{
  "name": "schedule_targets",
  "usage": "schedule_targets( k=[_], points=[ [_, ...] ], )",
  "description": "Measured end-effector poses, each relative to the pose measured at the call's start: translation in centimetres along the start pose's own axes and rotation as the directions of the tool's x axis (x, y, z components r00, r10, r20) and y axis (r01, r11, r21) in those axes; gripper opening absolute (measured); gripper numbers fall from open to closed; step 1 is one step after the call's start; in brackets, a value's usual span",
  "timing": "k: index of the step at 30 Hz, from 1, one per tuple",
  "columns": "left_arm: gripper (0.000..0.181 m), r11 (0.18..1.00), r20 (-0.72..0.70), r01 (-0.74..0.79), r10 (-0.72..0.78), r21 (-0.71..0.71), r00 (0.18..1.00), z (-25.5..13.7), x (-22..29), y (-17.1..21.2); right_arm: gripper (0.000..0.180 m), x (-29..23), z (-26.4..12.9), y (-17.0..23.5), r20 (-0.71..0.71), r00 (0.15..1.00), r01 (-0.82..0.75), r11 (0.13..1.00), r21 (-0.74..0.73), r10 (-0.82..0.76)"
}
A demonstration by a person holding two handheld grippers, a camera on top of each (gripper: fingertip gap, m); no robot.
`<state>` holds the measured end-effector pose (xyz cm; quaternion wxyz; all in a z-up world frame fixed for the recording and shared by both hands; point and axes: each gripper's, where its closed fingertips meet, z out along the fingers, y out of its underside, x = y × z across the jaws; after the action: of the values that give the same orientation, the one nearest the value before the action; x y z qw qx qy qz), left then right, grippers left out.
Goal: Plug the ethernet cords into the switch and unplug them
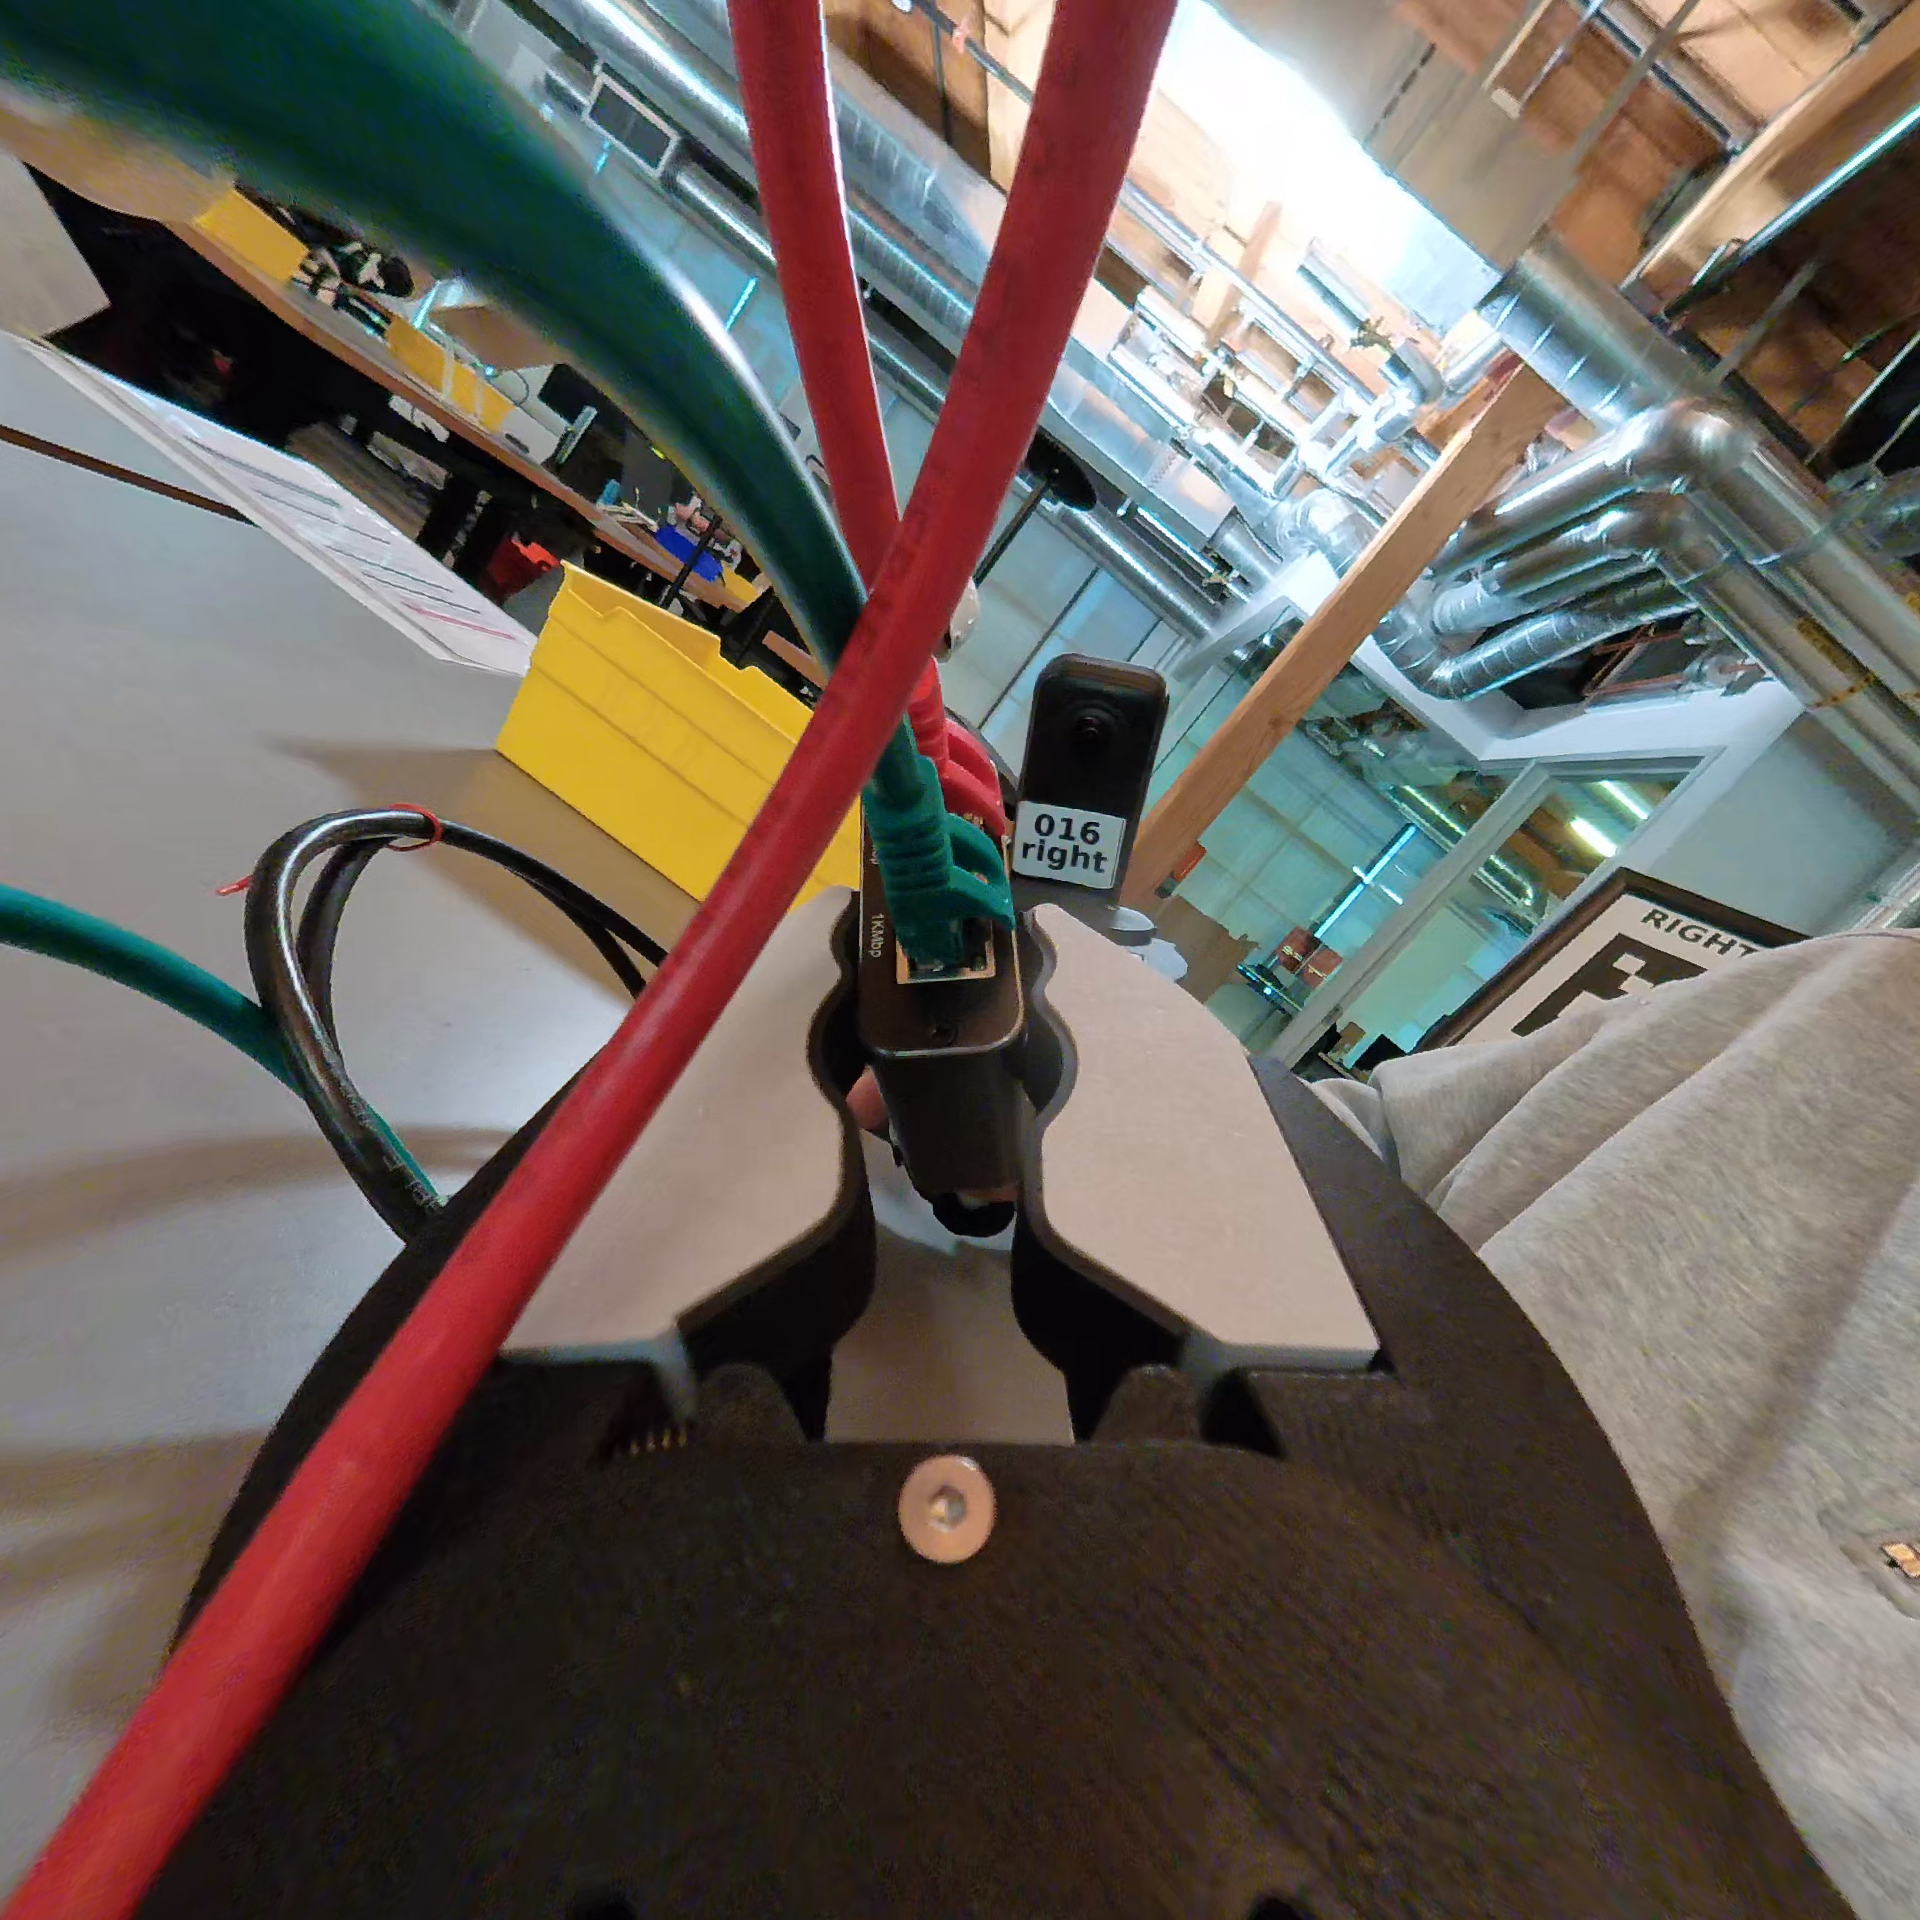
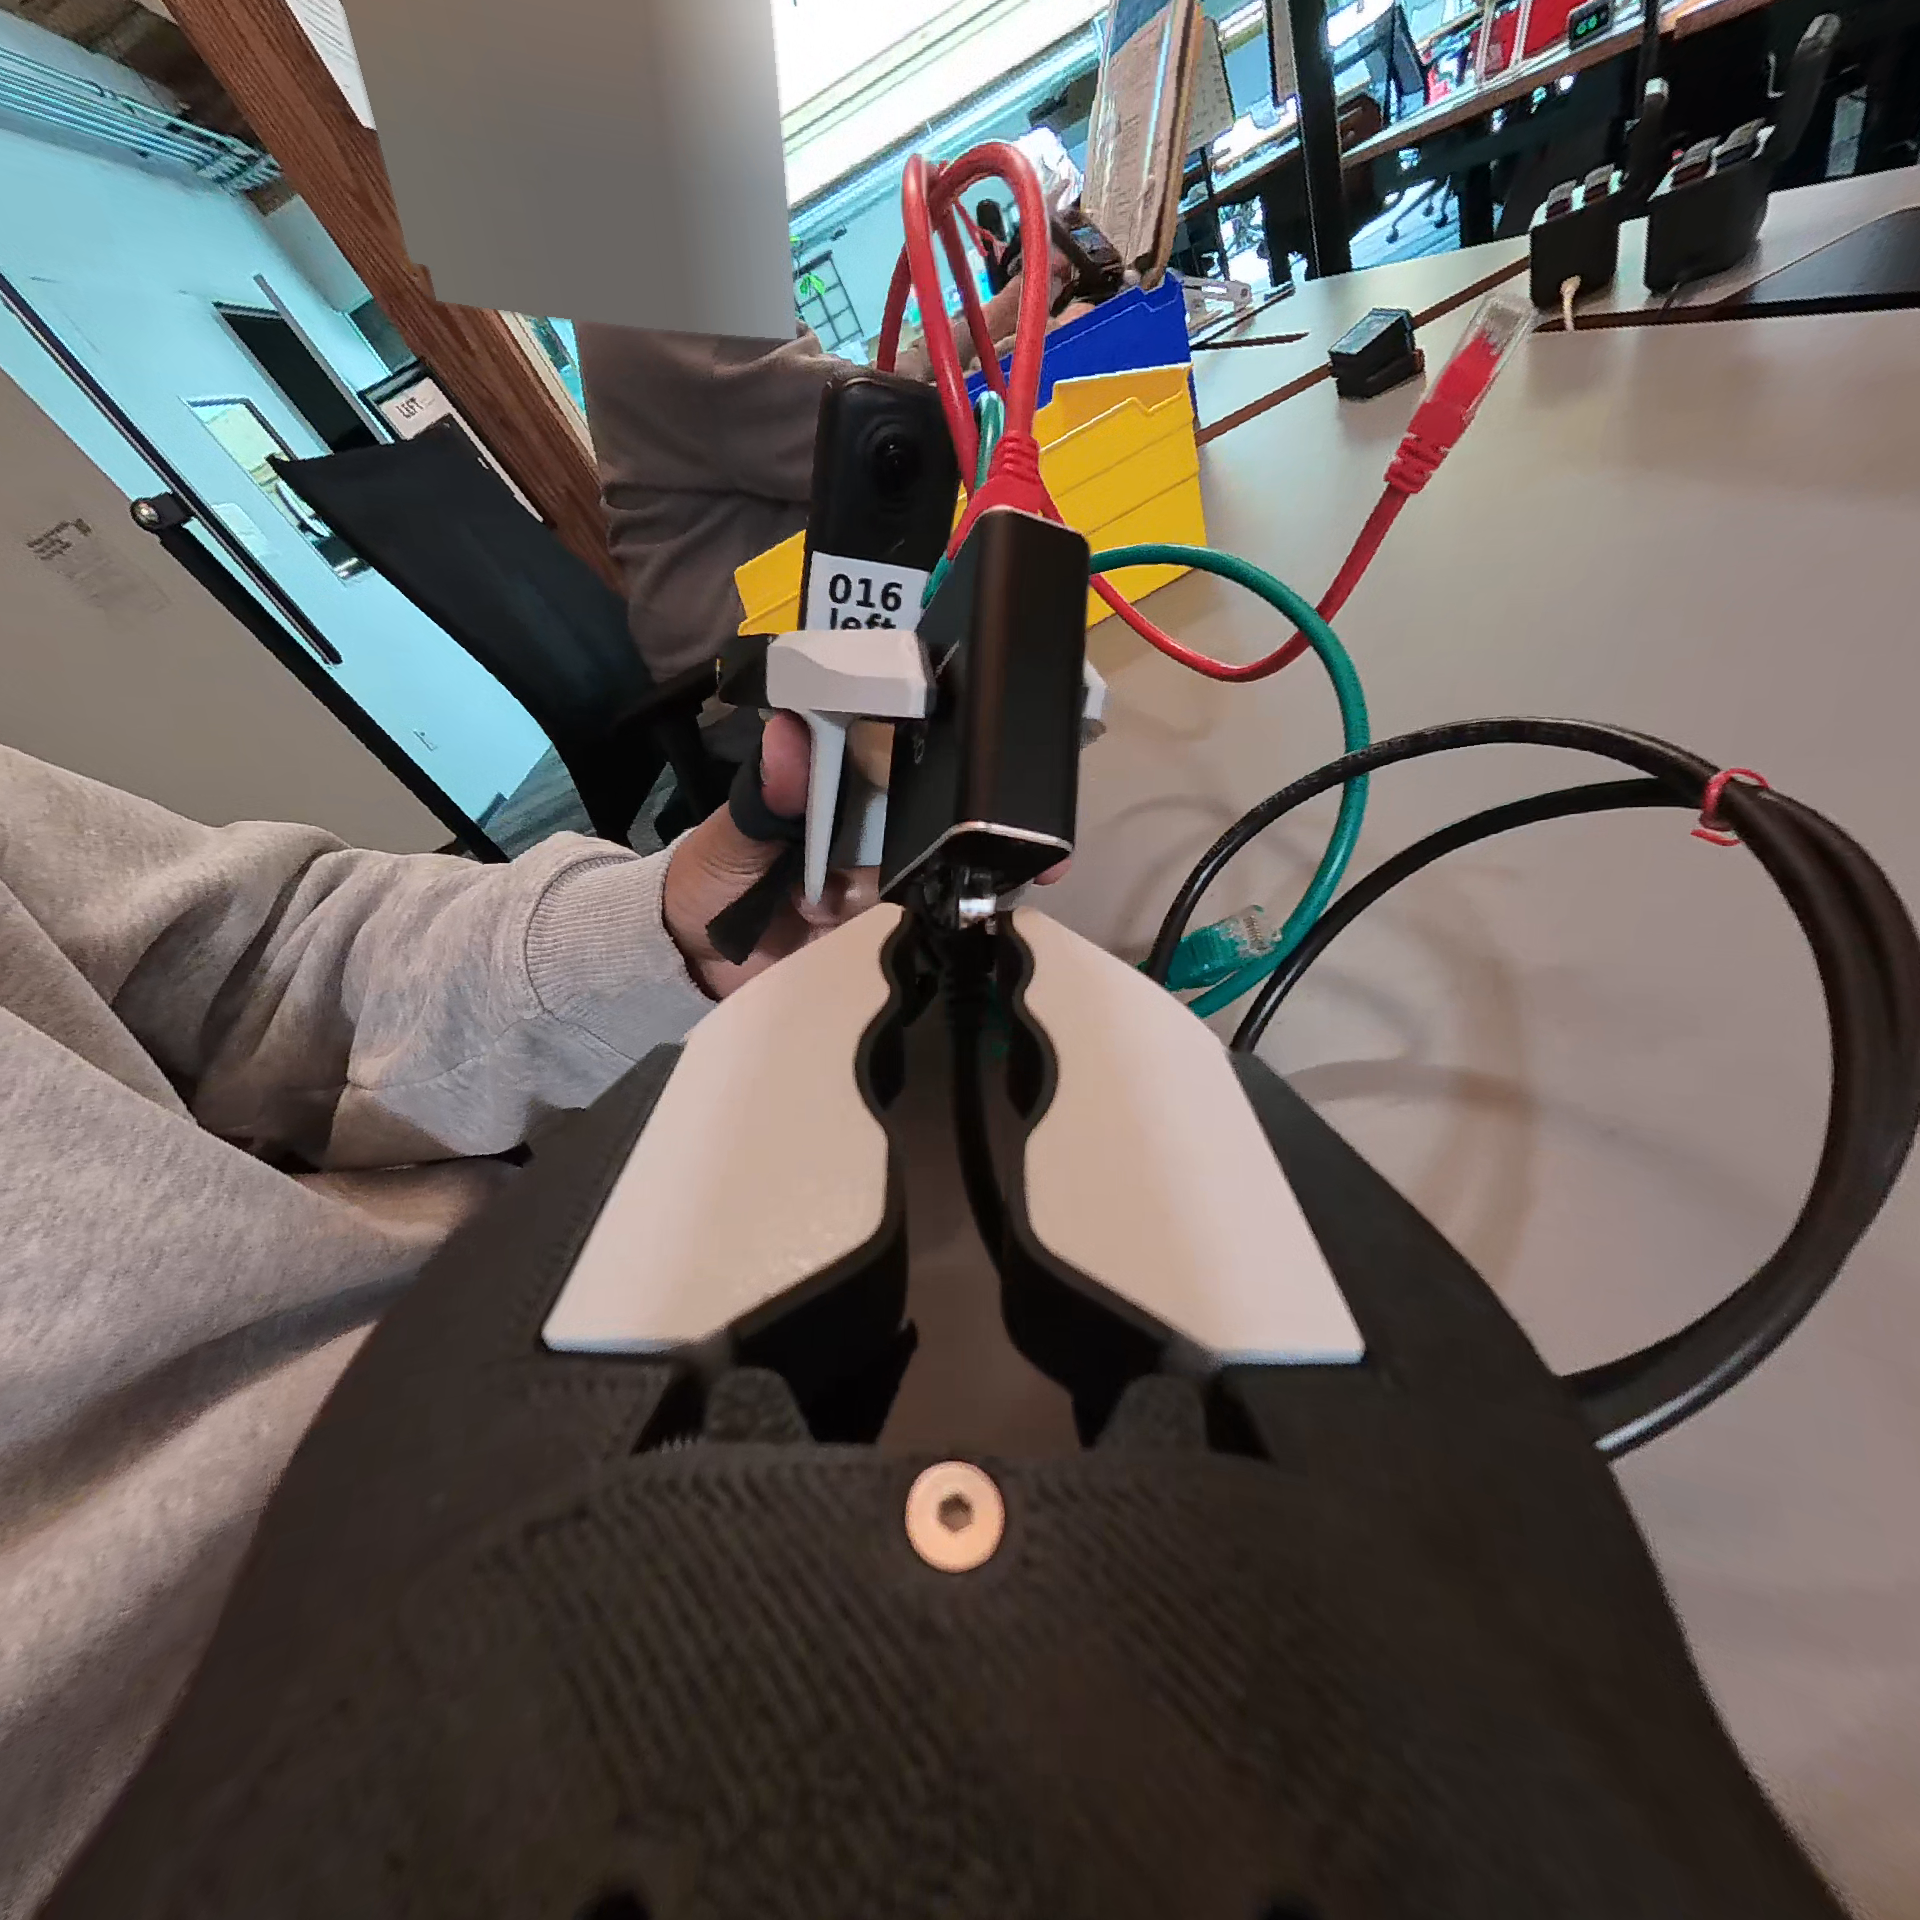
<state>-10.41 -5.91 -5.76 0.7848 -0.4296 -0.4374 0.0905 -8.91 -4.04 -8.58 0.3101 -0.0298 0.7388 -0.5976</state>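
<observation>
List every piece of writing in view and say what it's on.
I won't quote wording; here is where it stands.
White sticker on the black camera, left wrist view.
Matching sticker on the other camera.
Small print on the switch.
Framed sign.
Sheet on the table: blurred.

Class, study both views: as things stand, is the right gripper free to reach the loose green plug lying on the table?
Probably not yet. The right gripper appears shut on the black cable leaving the switch. The green plug lies uncovered on the table just beside it, so the path looks free once the gripper lets go.
</observation>
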Motion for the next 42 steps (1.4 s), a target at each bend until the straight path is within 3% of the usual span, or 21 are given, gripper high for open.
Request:
schedule_targets(
  k=[20, 42],
  points=[
    [0.025, 1.000, 0.005, 0.011, -0.011, -0.010, 1.000, 0.05, -0.41, 0.34, 0.021, -0.02, 0.15, 0.01, 0.056, 0.991, -0.119, 0.993, 0.014, 0.118],
    [0.024, 1.000, 0.008, 0.026, -0.026, 0.004, 1.000, 0.43, -0.44, 0.65, 0.012, 0.69, -0.10, 0.43, -0.033, 0.989, -0.147, 0.988, -0.046, 0.145]
  ],
)
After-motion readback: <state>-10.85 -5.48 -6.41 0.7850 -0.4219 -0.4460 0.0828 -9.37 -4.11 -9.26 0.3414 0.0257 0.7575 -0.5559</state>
